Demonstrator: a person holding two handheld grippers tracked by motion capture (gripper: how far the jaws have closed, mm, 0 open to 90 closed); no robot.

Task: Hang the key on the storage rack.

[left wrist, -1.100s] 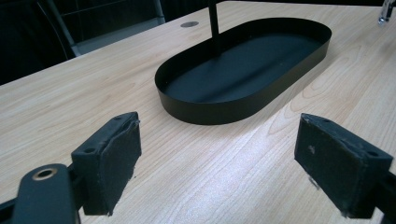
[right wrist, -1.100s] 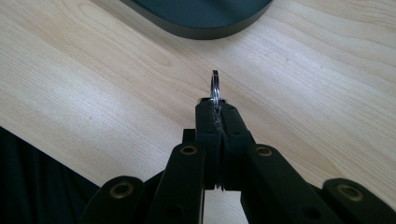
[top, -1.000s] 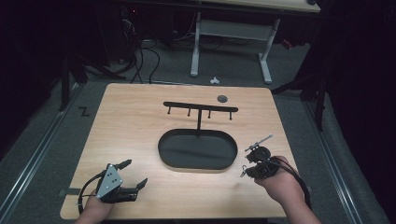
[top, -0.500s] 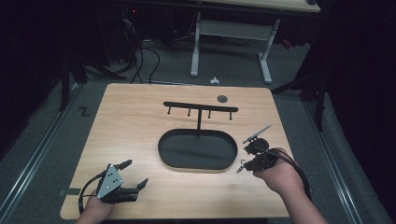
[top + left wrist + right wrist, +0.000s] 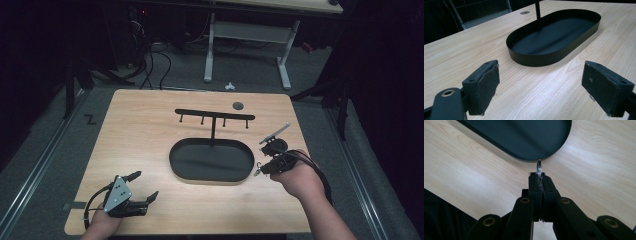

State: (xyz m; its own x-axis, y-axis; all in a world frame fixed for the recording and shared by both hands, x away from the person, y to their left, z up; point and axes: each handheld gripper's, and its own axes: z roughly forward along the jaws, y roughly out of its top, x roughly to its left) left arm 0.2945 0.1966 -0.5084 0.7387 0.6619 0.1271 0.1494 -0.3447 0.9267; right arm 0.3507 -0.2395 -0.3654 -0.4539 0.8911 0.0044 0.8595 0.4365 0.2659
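A black oval tray [image 5: 176, 161] lies mid-table, and a T-shaped rack [image 5: 215, 116] with several hooks rises from its far side. My right gripper [image 5: 258, 171] hovers at the tray's right end, shut on a small metal key ring [image 5: 539, 166]. In the right gripper view the ring pokes up from the closed jaws [image 5: 539, 178] just short of the tray's rim [image 5: 524, 157]. My left gripper [image 5: 146, 184] rests near the table's front left corner, open. Its pads [image 5: 485, 85] face the tray [image 5: 534, 60] and the rack's post [image 5: 538, 12] with nothing between them.
A small dark round disc [image 5: 238, 105] is set in the tabletop behind the rack; it is also in the left gripper view [image 5: 525, 12]. Light wood lies bare to the left of the tray. Beyond the table's far edge stand a desk frame [image 5: 210, 55] and floor cables.
My right hand has risen and moved away from the front edge, closer to the tray's right end, still gripping the ring. The left hand has stayed put.
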